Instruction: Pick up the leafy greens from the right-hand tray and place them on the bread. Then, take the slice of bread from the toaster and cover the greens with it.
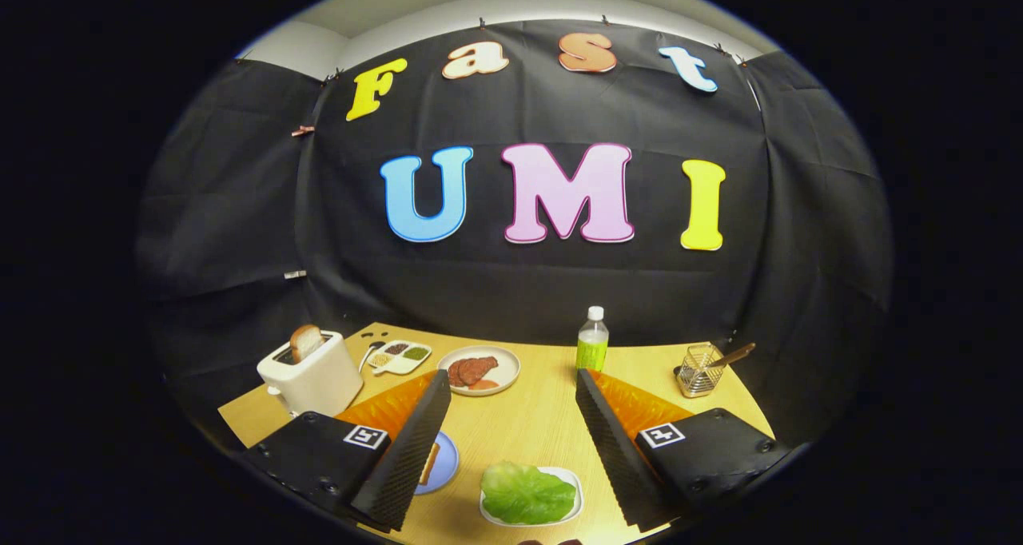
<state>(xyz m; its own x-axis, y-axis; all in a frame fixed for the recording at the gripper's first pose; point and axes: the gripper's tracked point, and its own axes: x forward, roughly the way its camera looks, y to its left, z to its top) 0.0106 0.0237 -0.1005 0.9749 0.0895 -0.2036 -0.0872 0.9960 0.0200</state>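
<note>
Under my gripper [511, 425] the table [527, 425] looked like pale wood-grain laminate, smooth with a soft sheen. My spread fingers [415, 441] showed a finely ribbed, matt face. Between them, the leafy greens [527, 493] had a waxy, plastic gloss on a smooth white tray [574, 481]. Beyond my left finger stood a glossy white plastic toaster [313, 379] holding a matt, crusty bread slice [305, 341]. Further ahead, the bottle [592, 341] looked like clear plastic, the holder [700, 371] thin shiny wire, and the wall [240, 209] creased matt cloth.

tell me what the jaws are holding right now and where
Nothing: the gripper is open, its jaws spread wide above the leafy greens on their tray.
</note>
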